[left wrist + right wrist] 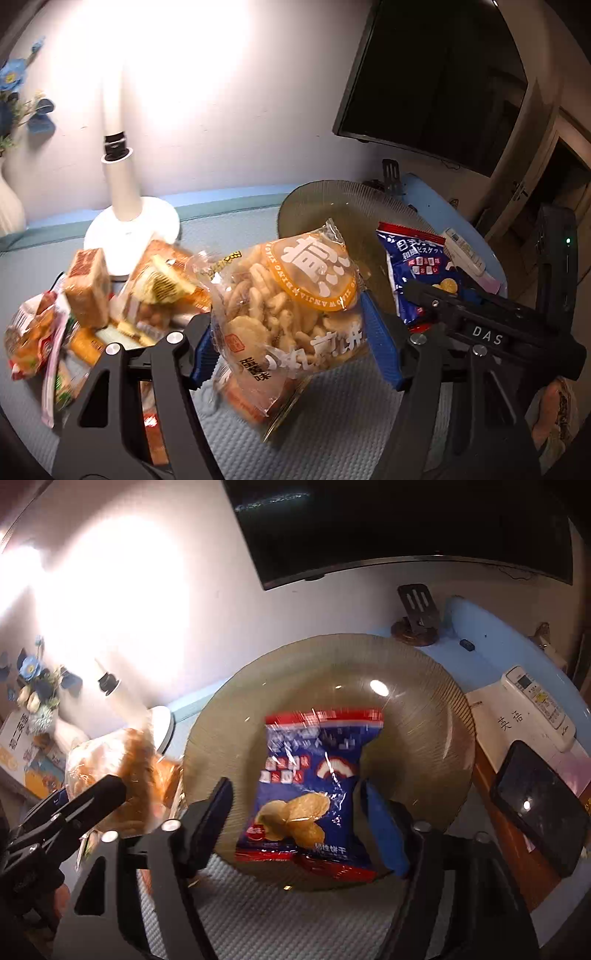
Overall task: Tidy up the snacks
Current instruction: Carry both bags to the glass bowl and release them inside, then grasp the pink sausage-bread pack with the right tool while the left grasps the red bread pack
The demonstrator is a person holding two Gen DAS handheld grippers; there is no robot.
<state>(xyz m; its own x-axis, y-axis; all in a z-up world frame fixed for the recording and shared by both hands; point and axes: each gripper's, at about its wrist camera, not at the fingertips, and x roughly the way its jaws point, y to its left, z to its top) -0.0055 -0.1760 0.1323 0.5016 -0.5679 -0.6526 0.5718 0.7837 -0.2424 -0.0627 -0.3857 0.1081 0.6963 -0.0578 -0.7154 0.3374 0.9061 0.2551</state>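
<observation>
the step in hand looks like carrying packets to the ribbed glass plate (436,686), one per gripper. at the desk's left edge the unsorted snack pile (92,295) lies by the lamp base (129,229). the left gripper (288,328) holds the clear cracker bag (291,314) between its blue pads, raised just off the plate's left rim. the right gripper (299,801) stands fairly wide around the blue biscuit packet (306,786) over the plate's middle; whether it grips i cannot tell. next, i judge: free the blue packet, then bring the cracker bag over the rim.
</observation>
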